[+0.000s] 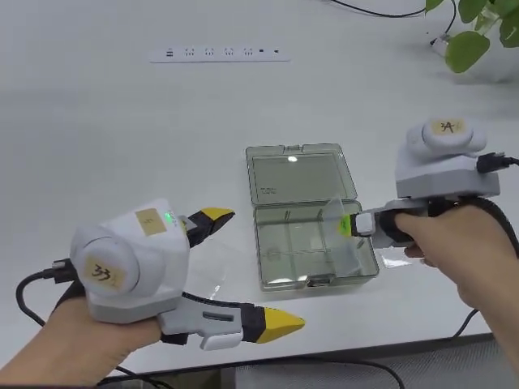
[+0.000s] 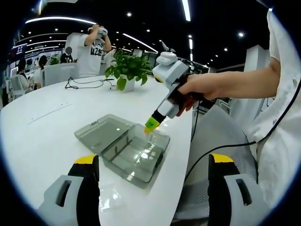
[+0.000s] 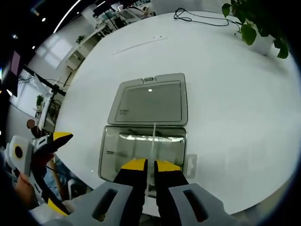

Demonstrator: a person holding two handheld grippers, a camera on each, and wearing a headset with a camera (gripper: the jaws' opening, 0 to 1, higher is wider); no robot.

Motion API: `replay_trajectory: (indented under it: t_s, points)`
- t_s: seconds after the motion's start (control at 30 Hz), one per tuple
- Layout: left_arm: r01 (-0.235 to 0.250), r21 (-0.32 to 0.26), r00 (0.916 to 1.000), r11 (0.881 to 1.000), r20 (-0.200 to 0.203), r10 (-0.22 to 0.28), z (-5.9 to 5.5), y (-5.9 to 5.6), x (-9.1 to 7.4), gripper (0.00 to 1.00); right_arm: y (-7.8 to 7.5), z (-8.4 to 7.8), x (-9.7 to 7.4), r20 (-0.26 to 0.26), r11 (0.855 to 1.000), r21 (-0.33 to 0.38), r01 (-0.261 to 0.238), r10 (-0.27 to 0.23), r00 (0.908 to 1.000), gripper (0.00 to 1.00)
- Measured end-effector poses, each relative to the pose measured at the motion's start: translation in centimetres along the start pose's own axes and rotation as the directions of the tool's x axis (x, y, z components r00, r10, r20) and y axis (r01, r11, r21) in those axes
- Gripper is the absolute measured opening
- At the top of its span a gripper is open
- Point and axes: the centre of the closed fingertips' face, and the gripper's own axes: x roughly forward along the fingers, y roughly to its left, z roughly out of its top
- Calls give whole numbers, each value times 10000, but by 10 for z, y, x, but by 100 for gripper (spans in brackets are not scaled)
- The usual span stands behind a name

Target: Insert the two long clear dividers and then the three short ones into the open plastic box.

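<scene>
Currently, head view: my left gripper [image 1: 251, 269] low at left over desk [image 1: 122, 121], jaws spread wide, nothing between them. My right gripper [image 1: 350, 225] at open plastic box [image 1: 292, 282], jaws closed on clear divider [image 1: 345, 251]; divider tilted, lower edge inside tray, seating cannot tell. Lid [image 1: 296, 174] flat behind tray.
Left gripper view: own jaws wide apart, empty; right gripper's tip over box.
Right gripper view: jaws almost together, pinching divider seen edge-on above tray.
</scene>
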Motion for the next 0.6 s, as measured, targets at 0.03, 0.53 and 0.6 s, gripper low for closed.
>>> replay_trajectory:
  t_s: [0.03, 0.53, 0.6]
  points:
    - [6, 3, 10000, 10000, 1, -6, 0, 0, 0, 99, 1, 0, 0, 8, 10000, -2, -16, 16, 10000, 7]
    - [8, 12, 10000, 10000, -10, -8, -1, -1, 0, 99, 1, -2, 0, 89, 10000, -72, -25, 26, 10000, 7]
    - [13, 6, 10000, 10000, -16, -13, 0, -1, 0, 98, 3, -3, -1, 85, 9999, -129, 16, -15, 10000, 7]
